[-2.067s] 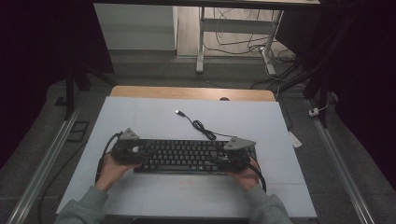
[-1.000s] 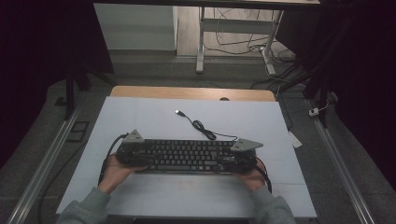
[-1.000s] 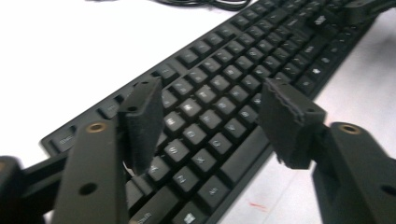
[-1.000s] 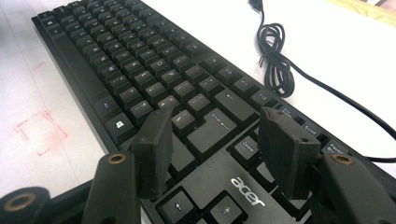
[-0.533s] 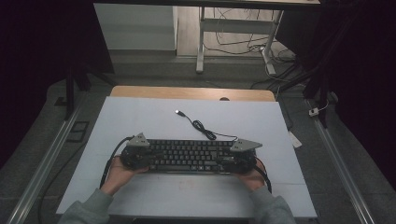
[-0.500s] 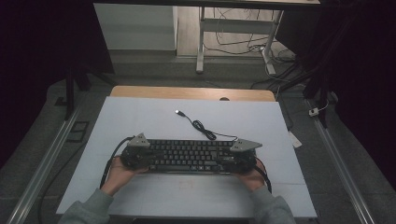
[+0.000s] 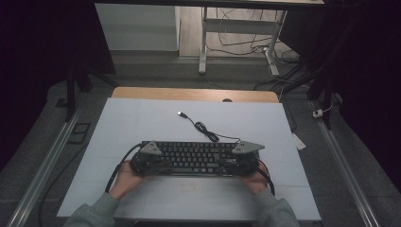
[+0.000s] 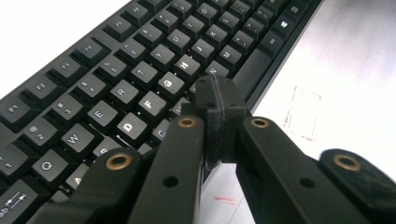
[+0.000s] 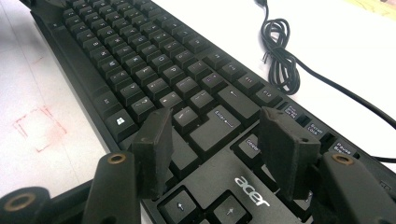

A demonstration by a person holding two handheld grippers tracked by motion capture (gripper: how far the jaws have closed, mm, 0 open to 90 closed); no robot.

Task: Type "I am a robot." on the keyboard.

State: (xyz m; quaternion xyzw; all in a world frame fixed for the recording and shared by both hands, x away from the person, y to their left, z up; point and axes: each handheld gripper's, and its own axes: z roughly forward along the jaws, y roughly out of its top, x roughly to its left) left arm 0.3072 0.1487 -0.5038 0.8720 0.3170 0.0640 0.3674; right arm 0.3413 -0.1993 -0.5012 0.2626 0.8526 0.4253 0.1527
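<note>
While the black keyboard (image 7: 198,157) lies flat near the front edge of the white table top (image 7: 142,118), you have one gripper at each of its ends. Your left gripper (image 8: 219,116) sits over the keyboard's left half, above the letter keys near its front rim; its jaws have just been closing and now meet pad to pad, with nothing between them. Your right gripper (image 9: 219,144) hangs over the keyboard's right end, above the arrow keys and the maker's mark, its jaws standing apart and clasping nothing. In the high view each gripper's grey three-cornered plate rests over a far corner of the keyboard, and your hands come in from its near side. The keyboard's black cable (image 7: 203,127) leaves its far edge, loops just behind it and ends in a plug (image 7: 181,114) farther back on the table. A faint red square mark (image 8: 303,112) shows on the table just in front of the keyboard.
</note>
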